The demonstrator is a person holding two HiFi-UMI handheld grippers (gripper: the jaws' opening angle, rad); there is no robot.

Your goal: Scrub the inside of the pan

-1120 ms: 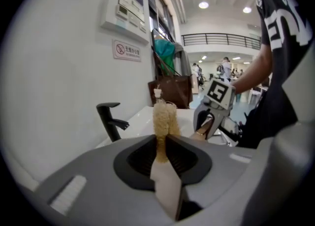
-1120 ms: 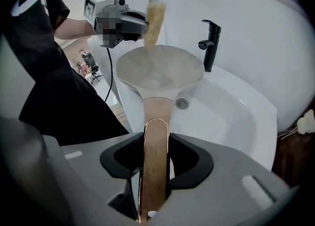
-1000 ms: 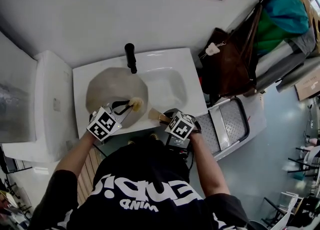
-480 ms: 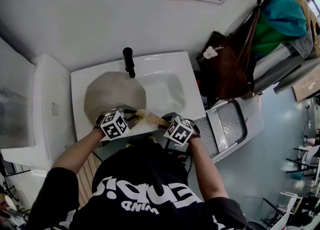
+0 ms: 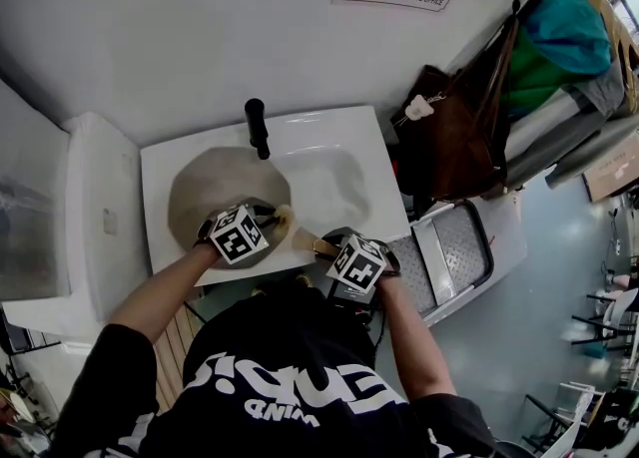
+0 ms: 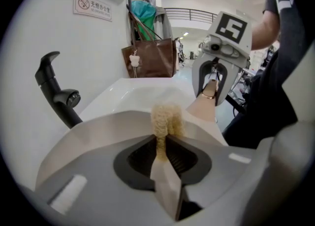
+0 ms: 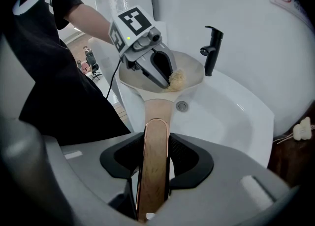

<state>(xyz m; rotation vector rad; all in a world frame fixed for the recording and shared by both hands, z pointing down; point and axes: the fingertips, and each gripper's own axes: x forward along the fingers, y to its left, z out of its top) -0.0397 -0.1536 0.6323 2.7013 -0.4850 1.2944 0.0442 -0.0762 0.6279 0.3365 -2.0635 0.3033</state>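
My left tool (image 5: 268,219), clamped on the pale scrubber (image 5: 284,215), has swept down into the pan (image 5: 215,182) in the sink (image 5: 339,137), near its wooden handle (image 5: 305,235), which my right tool (image 5: 327,244) grips to steady it, so scrubbing looks under way.

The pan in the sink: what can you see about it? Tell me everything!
The pan is round and shallow, pale beige-grey inside and matte-looking. Its long handle looks like light wood with a coppery edge. It sits in the white sink, right by the black tap. The right gripper has its jaws shut on the handle. The left gripper holds a pale yellow scrubber at the pan's inside, near the handle end; whether it presses on the surface is unclear.
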